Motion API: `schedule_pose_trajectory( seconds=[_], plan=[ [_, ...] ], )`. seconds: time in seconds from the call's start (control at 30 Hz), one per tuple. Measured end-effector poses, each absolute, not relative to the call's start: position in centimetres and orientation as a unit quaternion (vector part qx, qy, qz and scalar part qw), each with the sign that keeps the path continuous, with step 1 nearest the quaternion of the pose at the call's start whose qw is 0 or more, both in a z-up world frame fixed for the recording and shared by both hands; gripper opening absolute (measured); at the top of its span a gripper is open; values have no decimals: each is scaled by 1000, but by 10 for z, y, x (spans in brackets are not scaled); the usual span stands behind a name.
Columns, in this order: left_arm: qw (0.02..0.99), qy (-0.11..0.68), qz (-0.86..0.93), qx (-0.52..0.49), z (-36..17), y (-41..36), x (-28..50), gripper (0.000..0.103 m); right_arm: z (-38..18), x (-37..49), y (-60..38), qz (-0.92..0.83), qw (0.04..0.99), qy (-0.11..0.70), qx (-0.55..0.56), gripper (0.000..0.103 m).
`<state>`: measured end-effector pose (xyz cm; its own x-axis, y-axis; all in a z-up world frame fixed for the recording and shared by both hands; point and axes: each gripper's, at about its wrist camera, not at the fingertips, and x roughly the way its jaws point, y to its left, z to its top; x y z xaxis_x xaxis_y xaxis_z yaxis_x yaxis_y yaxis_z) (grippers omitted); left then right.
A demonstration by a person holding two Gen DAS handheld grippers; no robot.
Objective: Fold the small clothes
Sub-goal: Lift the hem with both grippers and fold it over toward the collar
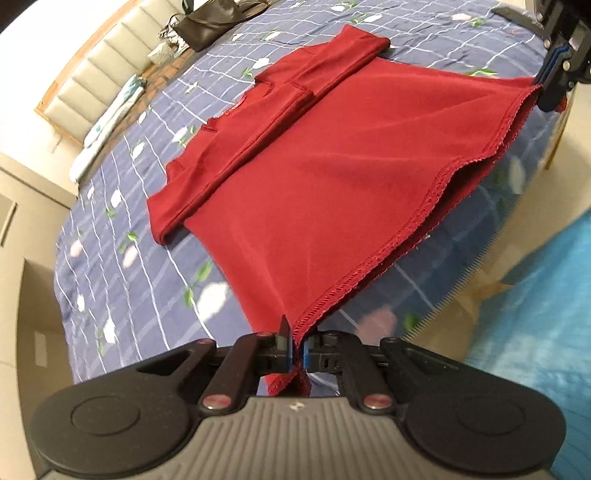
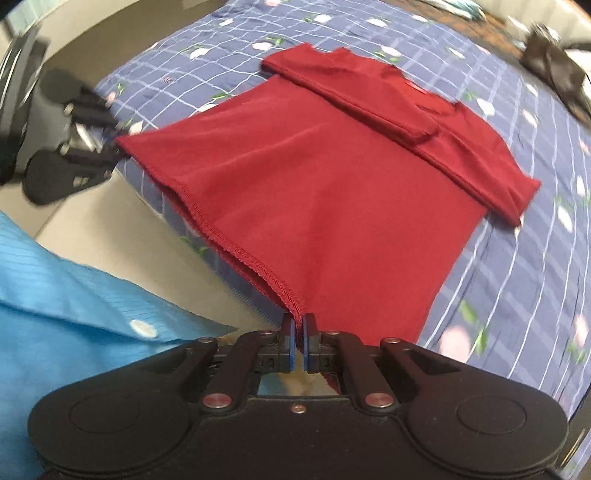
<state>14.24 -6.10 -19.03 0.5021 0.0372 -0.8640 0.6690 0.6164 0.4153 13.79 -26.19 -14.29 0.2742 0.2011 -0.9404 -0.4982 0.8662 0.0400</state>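
A dark red garment [image 1: 314, 177] lies spread on a bed covered with a blue checked bedspread [image 1: 122, 236] printed with small white and pink flowers. Both sleeves are folded inward across the upper part of the garment, lying as long bands over the body cloth. The bottom hem is lifted off the bedspread and stretched between the two grippers, so that the stitched edge hangs as a slack line over the side of the bed. The left gripper [image 1: 295, 350] has its fingers pressed together on one hem corner, with a tail of red cloth showing below the blue pads [image 1: 306, 352]. The right gripper [image 2: 299, 339] pinches the other hem corner in the same way, its fingers closed with the cloth running up from between them. Each gripper also appears at the edge of the other's view, at the far end of the hem. A black bag [image 1: 210, 20] rests near the padded headboard [image 1: 99, 70] at the far side of the bed. A blue shirt with a white button [image 2: 55, 302], worn by the person, fills the lower left of the right wrist view.
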Motion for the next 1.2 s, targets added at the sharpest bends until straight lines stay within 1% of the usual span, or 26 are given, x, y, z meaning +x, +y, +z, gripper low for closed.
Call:
schedule_pose_trajectory(
  seconds=[0.13,0.27,0.33,0.47,0.53,0.77,0.9,1.2],
  plan=[
    [783,467,-201,359,-183,-52,125,3,-136,120,-263,200,797,562,-97,3],
    [790,464,-198,349,-174,-52,124,4,-130,119,-262,185,807,553,-95,3],
    [796,461,-195,342,-167,-51,131,4,-123,121,-262,178,816,542,-97,3],
    [800,481,-203,296,-145,-50,156,4,-105,135,-272,165,835,516,-100,3],
    [796,483,-214,294,-133,-53,168,4,-96,145,-275,161,842,504,-107,3],
    [788,475,-255,297,-94,-62,216,4,-67,193,-284,154,857,470,-143,3],
    [787,463,-264,311,-82,-69,253,4,-58,231,-291,153,861,463,-146,3],
    [795,471,-250,288,-82,-85,363,4,-65,347,-310,160,858,464,-154,4]
  ],
)
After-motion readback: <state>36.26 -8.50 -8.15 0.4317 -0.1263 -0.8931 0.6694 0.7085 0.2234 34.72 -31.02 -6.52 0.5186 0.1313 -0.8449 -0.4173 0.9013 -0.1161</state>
